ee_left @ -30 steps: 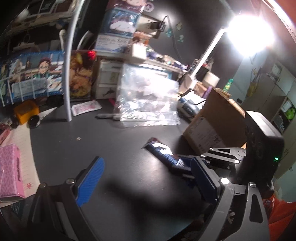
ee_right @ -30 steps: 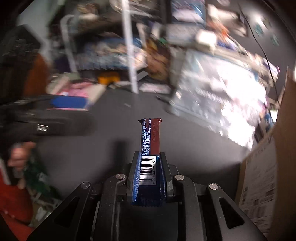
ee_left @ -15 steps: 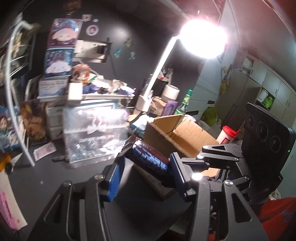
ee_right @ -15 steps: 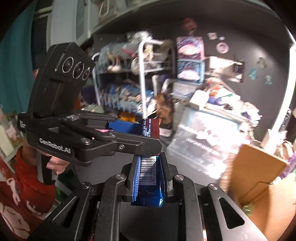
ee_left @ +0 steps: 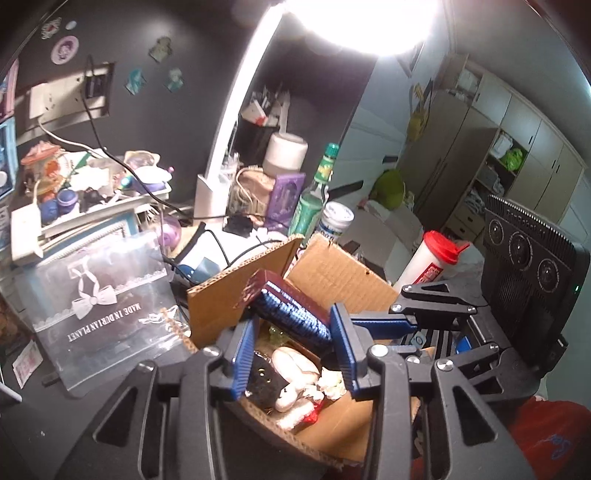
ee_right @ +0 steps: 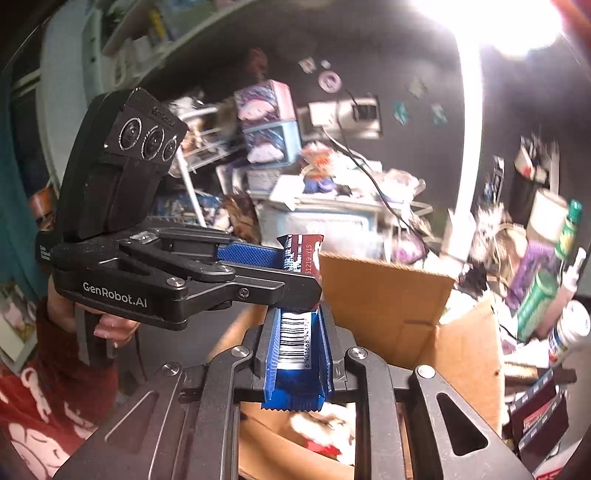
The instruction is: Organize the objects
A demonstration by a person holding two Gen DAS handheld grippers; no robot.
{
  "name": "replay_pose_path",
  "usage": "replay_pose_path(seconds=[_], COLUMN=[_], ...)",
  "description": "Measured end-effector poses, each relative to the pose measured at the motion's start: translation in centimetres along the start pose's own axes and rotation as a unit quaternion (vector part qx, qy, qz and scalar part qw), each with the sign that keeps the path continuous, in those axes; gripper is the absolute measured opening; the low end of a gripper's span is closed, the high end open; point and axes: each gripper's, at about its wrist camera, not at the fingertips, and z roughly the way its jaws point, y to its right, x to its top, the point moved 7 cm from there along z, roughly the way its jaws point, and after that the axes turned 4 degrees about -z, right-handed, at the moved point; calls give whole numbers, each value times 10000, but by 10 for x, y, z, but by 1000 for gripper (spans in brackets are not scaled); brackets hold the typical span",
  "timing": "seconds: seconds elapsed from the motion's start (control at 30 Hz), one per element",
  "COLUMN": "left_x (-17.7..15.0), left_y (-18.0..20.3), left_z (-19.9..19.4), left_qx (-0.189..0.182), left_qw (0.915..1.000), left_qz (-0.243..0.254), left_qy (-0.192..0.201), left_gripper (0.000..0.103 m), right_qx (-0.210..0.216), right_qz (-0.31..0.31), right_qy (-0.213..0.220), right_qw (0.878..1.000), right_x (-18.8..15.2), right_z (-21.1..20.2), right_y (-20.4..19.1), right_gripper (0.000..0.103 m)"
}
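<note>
My right gripper [ee_right: 297, 332] is shut on a blue and dark red snack bar [ee_right: 295, 339] with a barcode, holding it above an open cardboard box [ee_right: 388, 295]. In the left wrist view the bar [ee_left: 288, 310] lies between my left gripper's blue pads [ee_left: 243, 354], over the box [ee_left: 332, 269]. My left gripper [ee_left: 291, 354] is open around the bar's far end; its fingers do not press it. It also shows in the right wrist view [ee_right: 295, 273], crossing the bar's tip. The box holds white and red soft items [ee_left: 295, 373].
A clear plastic bag [ee_left: 103, 306] stands left of the box. Behind the box are a green bottle [ee_left: 314, 199], a white jar [ee_left: 336, 221] and a red-capped white bottle [ee_left: 432, 262]. A bright lamp [ee_left: 362, 22] glares above. Cluttered shelves fill the left.
Both grippers have risen from the black table and moved right over the cardboard box. The right gripper still holds the bar. The left gripper's fingers have come around the bar's far end.
</note>
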Motion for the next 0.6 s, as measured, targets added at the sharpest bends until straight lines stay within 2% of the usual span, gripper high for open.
replay_pose_path(seconds=[0.13,0.2,0.23,0.27,0.4,0.53,0.6], left_x=[0,0,0,0,2,3,2], left_y=[5,6,6,8,13,12,10], left_z=[16,22,23,22,17,10,4], left_qx=[148,385,466,501,460,540,599], left_qw=[9996,9987,9983,9982,9983,9980,9977], left_qz=[95,193,238,272,334,324,296], left_qy=[-219,-264,-251,-203,-90,36,123], left_gripper=[38,53,74,84,86,92,97], right_qx=[-39,-149,-199,-260,-358,-527,-549], right_qz=[27,-18,-65,-105,-62,-103,-118], right_qy=[-214,-301,-378,-412,-480,-454,-456], right_qw=[9998,9994,9991,9988,9982,9975,9974], right_x=[-6,-9,-11,-11,-13,-14,-14], right_z=[5,5,5,5,2,-4,-6], right_y=[11,15,16,18,27,30,29], right_gripper=[17,21,31,35,36,49,50])
